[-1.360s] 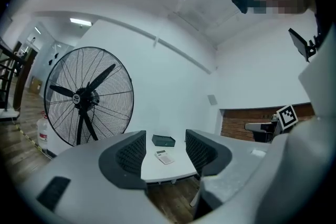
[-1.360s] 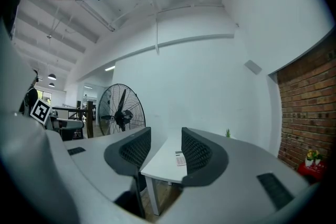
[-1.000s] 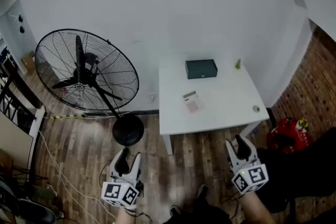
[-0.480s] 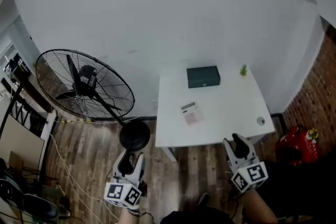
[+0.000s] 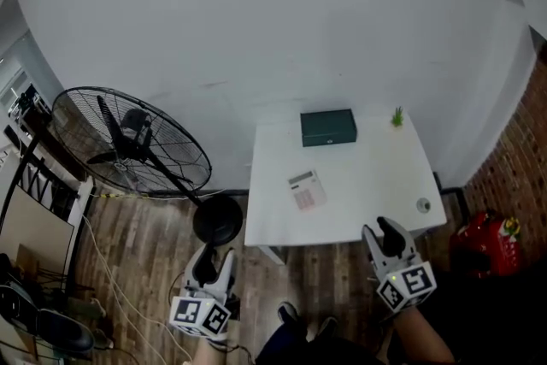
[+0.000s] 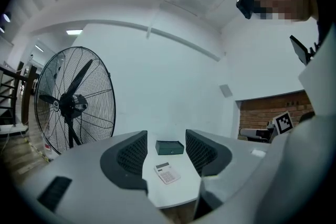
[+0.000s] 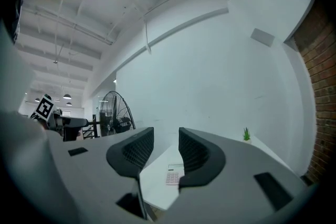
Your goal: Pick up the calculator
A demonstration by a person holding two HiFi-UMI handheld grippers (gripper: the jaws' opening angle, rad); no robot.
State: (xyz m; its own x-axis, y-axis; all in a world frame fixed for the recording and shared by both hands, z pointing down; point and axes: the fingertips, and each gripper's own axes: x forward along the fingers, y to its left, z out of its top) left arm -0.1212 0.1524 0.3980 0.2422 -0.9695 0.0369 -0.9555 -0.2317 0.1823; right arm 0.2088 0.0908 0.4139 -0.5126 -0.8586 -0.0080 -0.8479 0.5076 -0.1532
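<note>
The calculator [image 5: 306, 189] is light-coloured with pinkish keys. It lies flat on the left half of the white table [image 5: 376, 175]. My left gripper [image 5: 207, 262] is held level over the wooden floor, short of the table's front left corner. Its jaws are open and empty, and the calculator [image 6: 166, 172] shows far off through the gap. My right gripper [image 5: 385, 236] is held level just before the table's front edge, right of the calculator. It is open with a narrower gap and holds nothing; the calculator [image 7: 172, 176] lies well beyond its jaws.
A dark green box [image 5: 328, 127] sits at the table's back, with a tiny green plant [image 5: 397, 116] at the back right corner. A small round object [image 5: 423, 205] lies near the front right corner. A large black standing fan [image 5: 128, 145] stands left of the table, and cables run across the floor.
Both grippers have moved forward toward the table. Its front edge, well ahead of them before, now lies right at the right gripper's tips. The fan has shifted left in view.
</note>
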